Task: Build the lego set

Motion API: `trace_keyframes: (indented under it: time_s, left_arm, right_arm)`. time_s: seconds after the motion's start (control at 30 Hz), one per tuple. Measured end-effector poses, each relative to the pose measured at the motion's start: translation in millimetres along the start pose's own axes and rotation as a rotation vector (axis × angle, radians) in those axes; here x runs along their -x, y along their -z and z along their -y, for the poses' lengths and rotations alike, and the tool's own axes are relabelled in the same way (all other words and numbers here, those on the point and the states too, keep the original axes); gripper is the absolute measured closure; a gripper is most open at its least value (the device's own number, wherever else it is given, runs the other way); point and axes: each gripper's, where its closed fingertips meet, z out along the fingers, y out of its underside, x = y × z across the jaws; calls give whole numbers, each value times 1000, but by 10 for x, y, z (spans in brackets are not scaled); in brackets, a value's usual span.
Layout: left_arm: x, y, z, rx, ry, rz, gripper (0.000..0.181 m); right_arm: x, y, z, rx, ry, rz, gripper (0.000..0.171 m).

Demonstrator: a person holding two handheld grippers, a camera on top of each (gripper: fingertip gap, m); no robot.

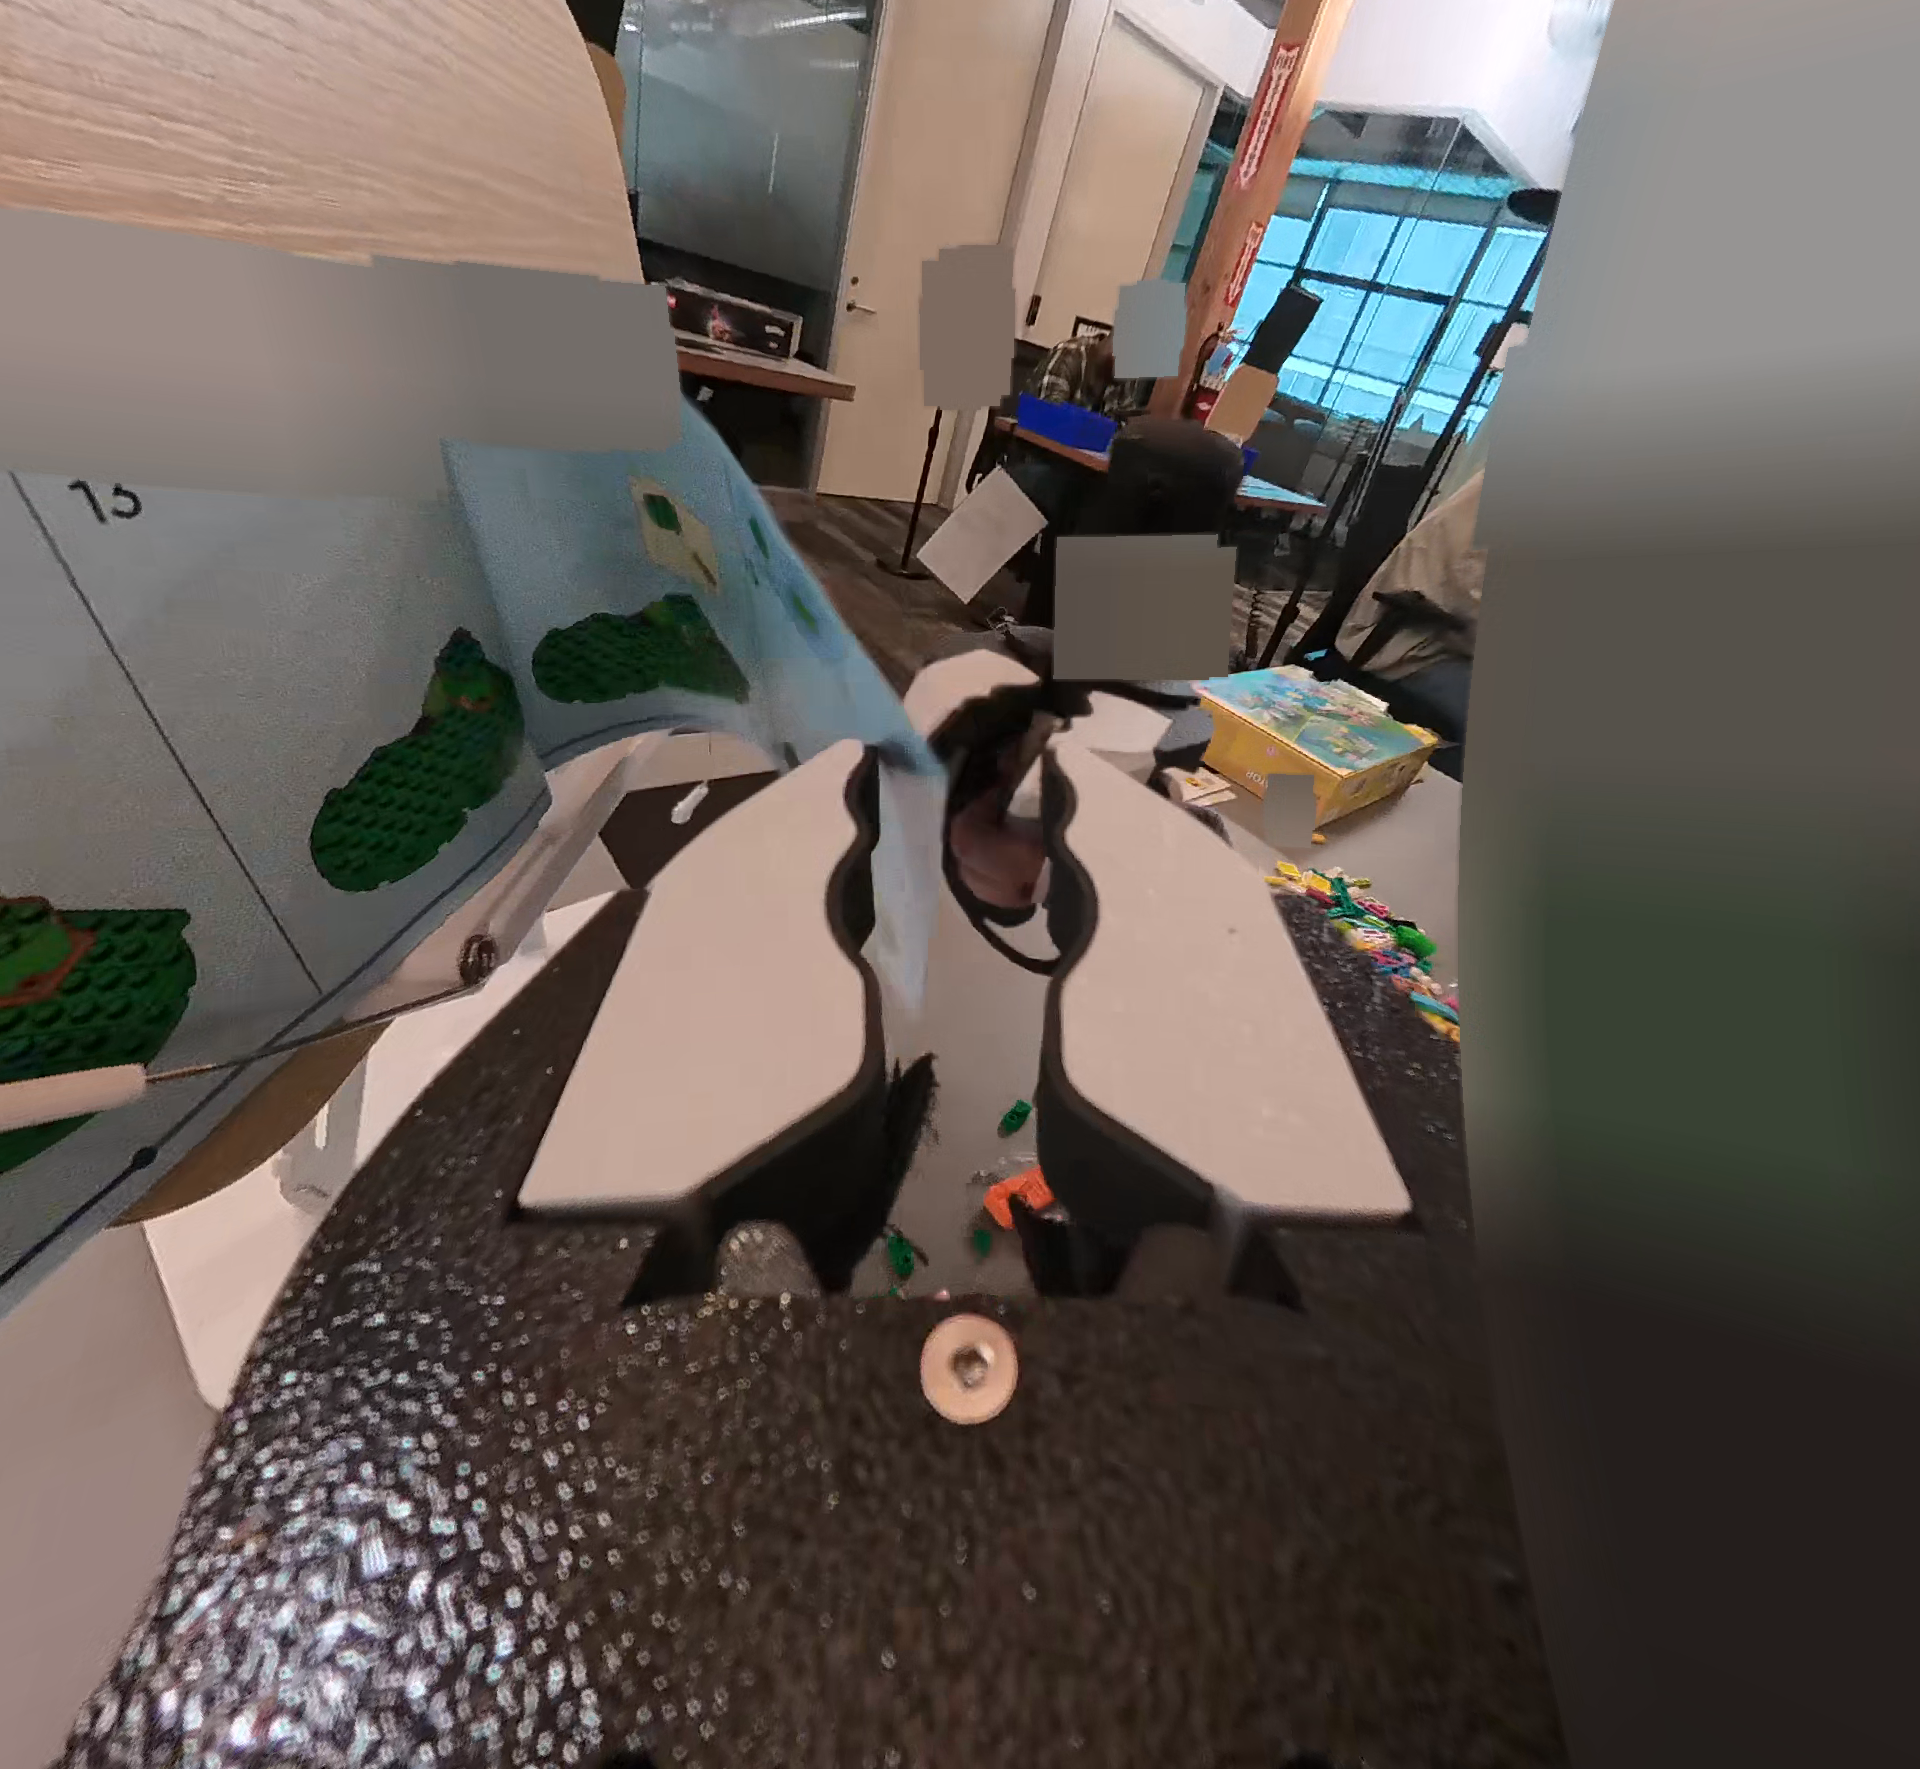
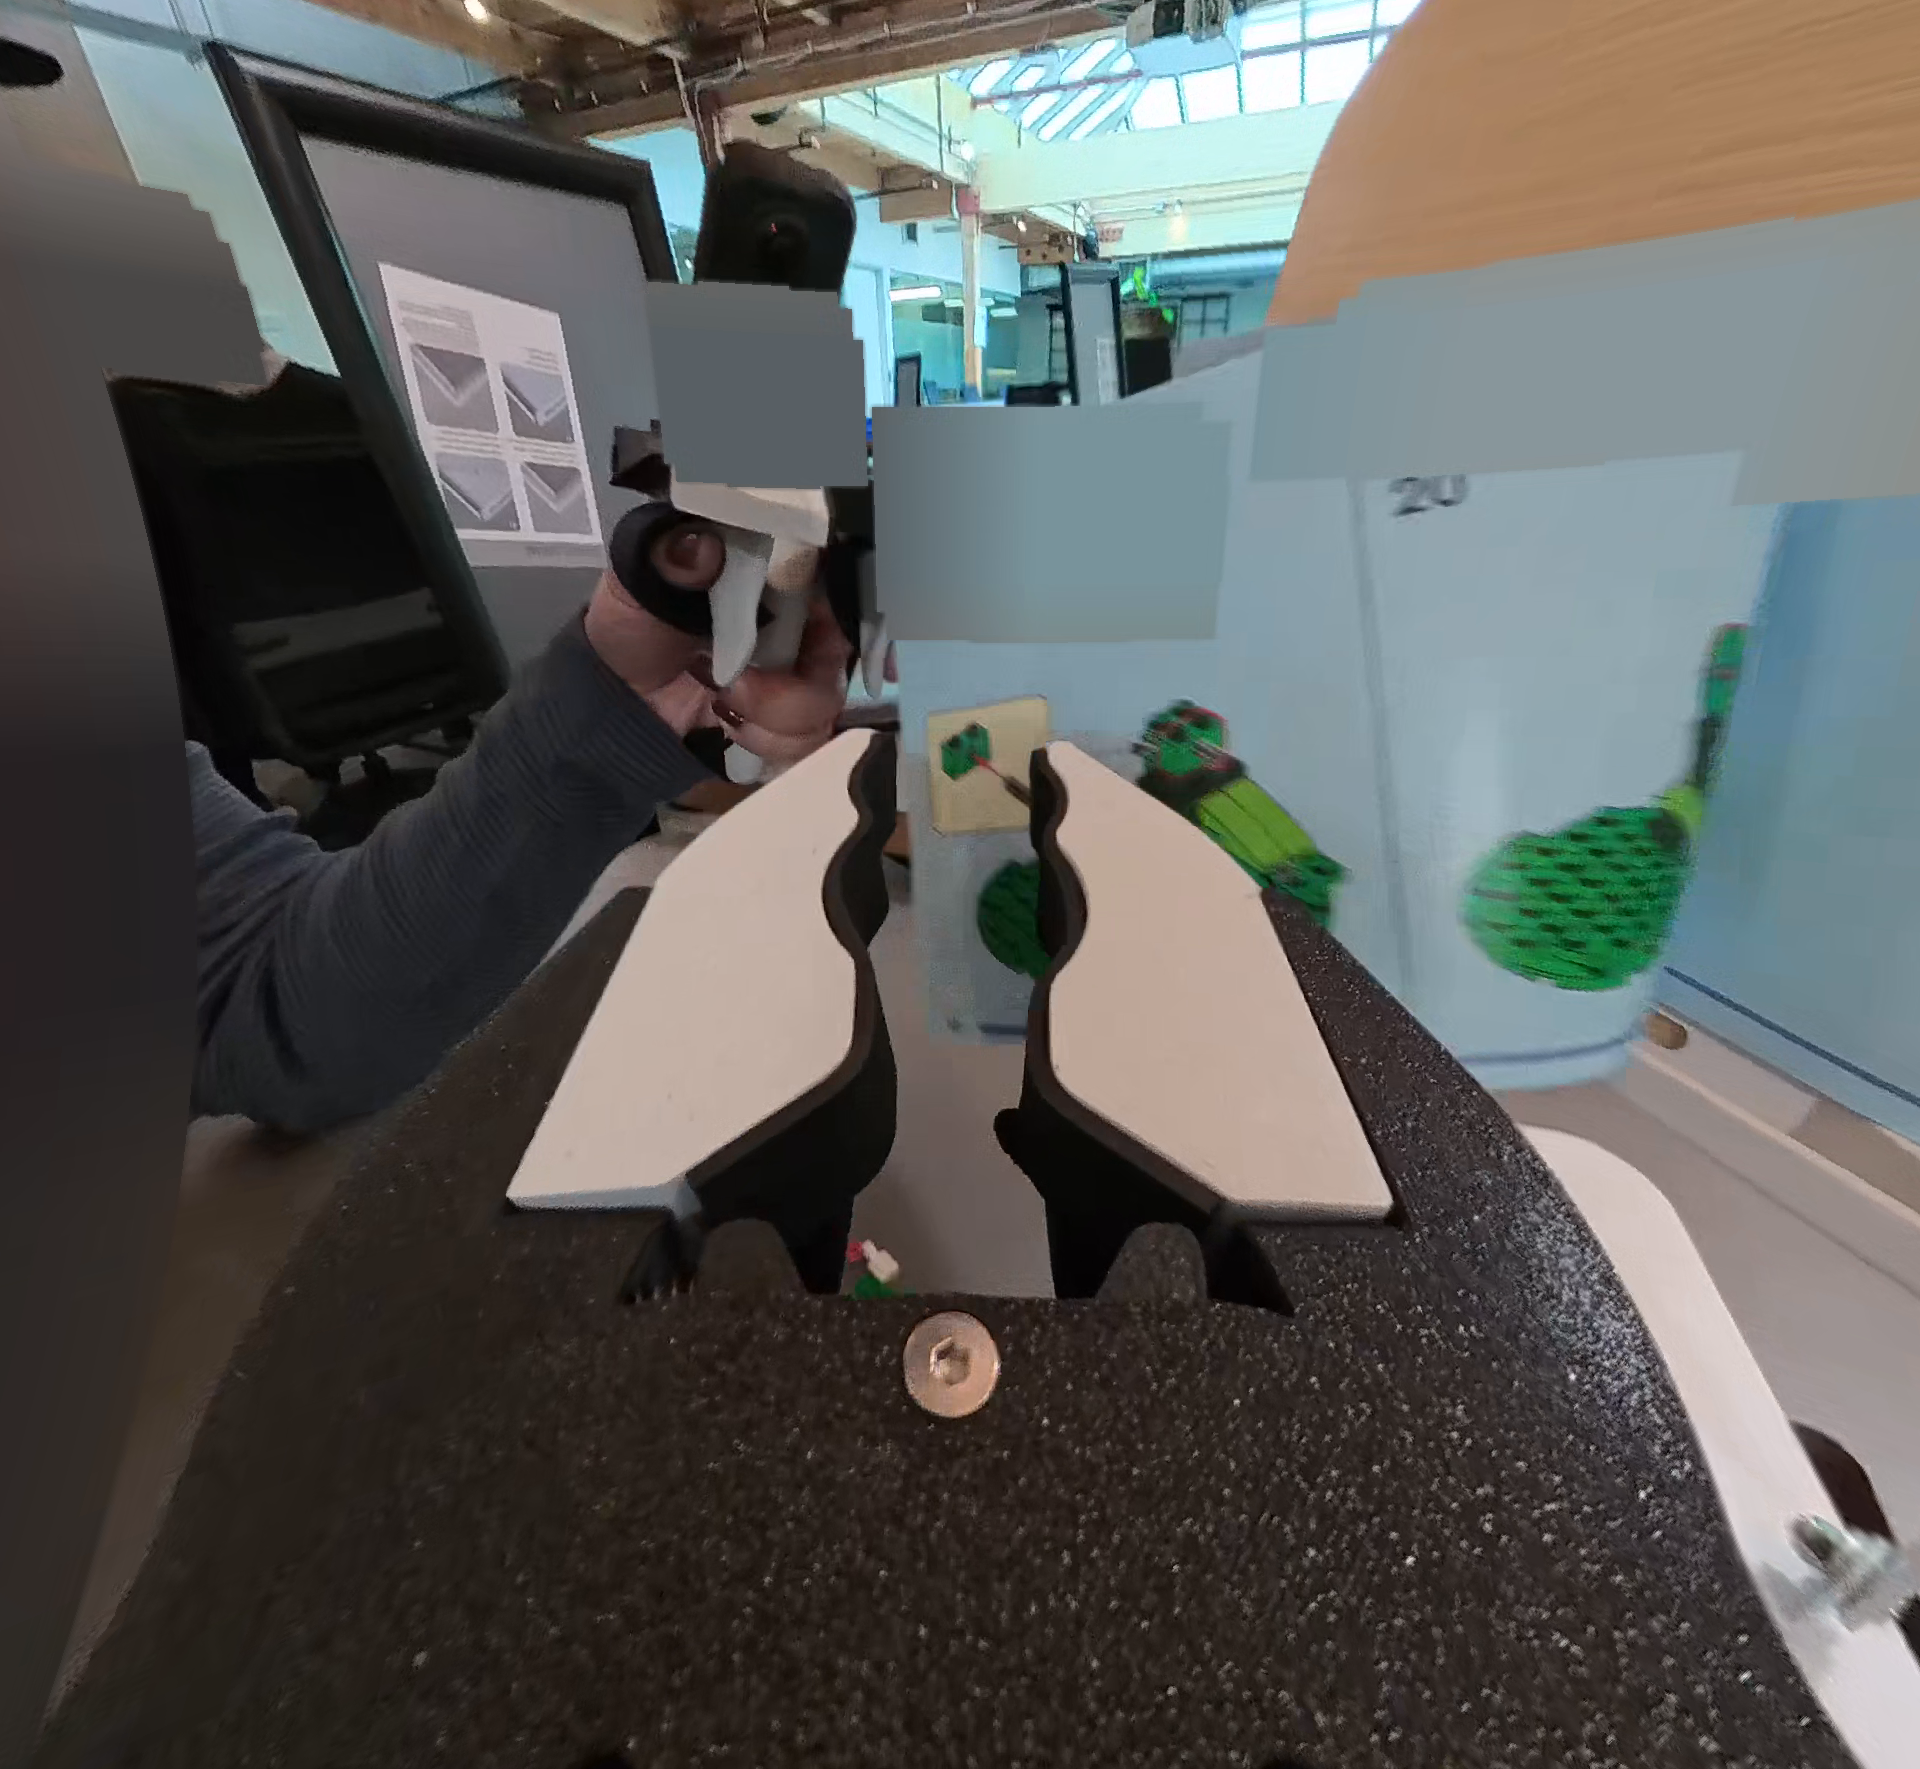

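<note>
The light blue instruction booklet (image 1: pixel 260 680) stands open on a wooden stand (image 1: pixel 260 57). One page (image 1: pixel 904 878) curls off it and hangs between the fingers of my left gripper (image 1: pixel 956 784). The jaws stand apart and the sheet lies against the left finger. My right gripper (image 2: pixel 966 763) is open and points at the same lifted page (image 2: pixel 987 784), which shows through its gap. Each gripper shows in the other's view: the right one (image 1: pixel 987 711) just past my left fingertips, the left one (image 2: pixel 758 597) held in a hand beside the page edge. Loose bricks (image 1: pixel 1371 930) lie on the table.
A yellow set box (image 1: pixel 1320 753) sits at the back of the grey table (image 1: pixel 1382 815). Small green and orange pieces (image 1: pixel 1013 1189) lie under the left gripper, and a few pieces (image 2: pixel 873 1262) under the right. The stand's white base (image 2: pixel 1662 1304) is at the right. People sit at desks behind. About 5 centimeters separates my left fingertips from my right.
</note>
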Motion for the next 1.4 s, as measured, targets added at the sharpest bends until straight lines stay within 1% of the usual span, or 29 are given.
trace_keyframes:
  time_s: [0.07,0.2,0.37,0.5,0.6,0.7,0.77,0.83,0.93,1.0,1.1,1.17,1.4]
  left_arm:
    - [48,-3,-32,20,-4,33,153]
    - [87,-11,-71,38,-1,55,159]
    - [93,-43,-109,62,-7,72,162]
    - [170,-81,-165,94,-50,133,162]
    - [251,-105,-295,173,-72,183,157]
    - [286,-127,-549,322,-57,190,146]
    - [301,-165,-664,382,-66,188,143]
    - [279,-229,-627,351,-106,178,147]
    - [121,-305,-538,286,-138,93,155]
    - [114,-309,-498,261,-161,97,164]
    - [138,-299,-496,259,-175,104,171]
    - [123,-302,-455,229,-192,93,181]
    - [44,-303,-316,144,-258,78,181]
  right_arm:
    - [-6,-38,-54,42,8,-15,146]
    - [-62,-63,-134,99,46,-62,145]
    - [-157,18,-129,68,25,-95,144]
    - [-237,102,-117,35,14,-127,143]
    - [-282,161,-80,8,20,-158,141]
    - [-316,221,-31,-23,29,-188,139]
    - [-338,249,-11,-34,30,-204,137]
    - [-342,261,-4,-38,30,-208,136]
    - [-339,263,12,-45,30,-209,134]
    - [-343,263,15,-50,23,-208,133]
    - [-342,262,16,-57,15,-202,133]
    - [-335,258,20,-60,11,-196,133]
    - [-292,250,52,-74,0,-167,133]
